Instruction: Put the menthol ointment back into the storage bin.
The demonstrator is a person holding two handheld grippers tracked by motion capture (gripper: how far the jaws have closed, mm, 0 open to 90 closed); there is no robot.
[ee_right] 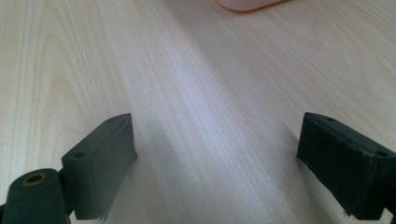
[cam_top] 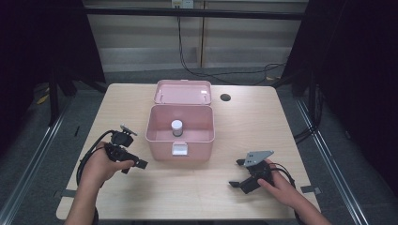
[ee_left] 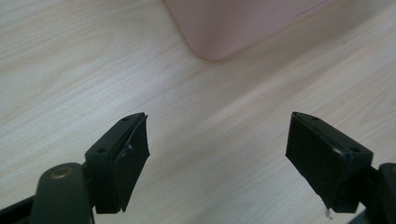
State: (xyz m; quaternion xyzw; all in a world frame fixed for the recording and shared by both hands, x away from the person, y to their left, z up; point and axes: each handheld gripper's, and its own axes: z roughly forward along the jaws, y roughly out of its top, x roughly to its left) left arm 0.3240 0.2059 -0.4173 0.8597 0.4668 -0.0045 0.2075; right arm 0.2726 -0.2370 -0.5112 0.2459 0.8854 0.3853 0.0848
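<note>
Two grippers: both rest low over the wooden table (cam_top: 141, 98), either side of the box.
Left gripper (cam_top: 133, 165): jaws wide apart, empty, near the box's front left corner.
Pink storage box (cam_top: 157, 123): lid open, table centre.
White-capped jar (cam_top: 177, 127): upright inside the box.
Right gripper (cam_top: 238, 174): jaws spread, empty, bare wood ahead.
Cable hole (cam_top: 225, 97): behind the box, right.

Both black tongs, left tongs (cam_top: 137, 165) and right tongs (cam_top: 237, 180), trail black cables and carry grey three-cornered plates.
</note>
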